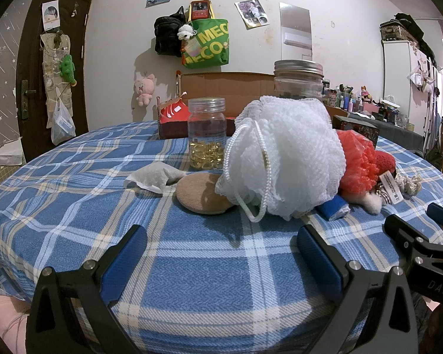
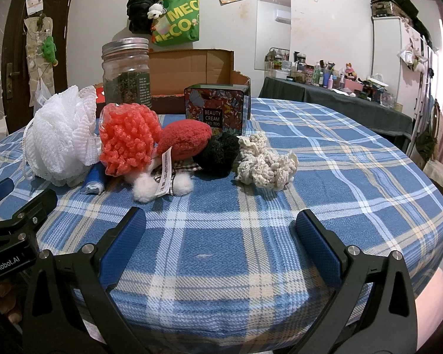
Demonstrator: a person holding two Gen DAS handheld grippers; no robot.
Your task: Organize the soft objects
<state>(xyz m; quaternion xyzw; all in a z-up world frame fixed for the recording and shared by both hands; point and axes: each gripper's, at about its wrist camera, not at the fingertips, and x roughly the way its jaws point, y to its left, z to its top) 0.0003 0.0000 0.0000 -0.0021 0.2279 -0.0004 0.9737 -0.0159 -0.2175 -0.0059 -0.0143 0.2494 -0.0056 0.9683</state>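
Observation:
A white mesh bath pouf point(image 1: 283, 153) point(image 2: 62, 138) lies on the blue plaid cloth point(image 1: 192, 250) point(image 2: 325, 177). Beside it sit a tan round sponge point(image 1: 202, 193), an orange-red bubbly pouf point(image 2: 127, 138) point(image 1: 356, 165), a red plush toy point(image 2: 184, 138) with white paws, a black scrunchie point(image 2: 218, 155) and a cream crocheted piece point(image 2: 265, 163). A small blue roll point(image 2: 94, 180) point(image 1: 332, 208) lies in front of the white pouf. My left gripper point(image 1: 221, 244) is open, short of the white pouf. My right gripper point(image 2: 221, 230) is open, short of the plush toy and the scrunchie.
A capsule bottle point(image 1: 206, 132), a tall glass jar point(image 2: 126, 70) point(image 1: 298, 79), a "Beauty Cream" tin point(image 2: 215, 109) and a cardboard box point(image 2: 192, 67) stand behind the soft things. A crumpled tissue point(image 1: 153, 177) lies left of the sponge. A cluttered dark table point(image 2: 339, 97) is at the right.

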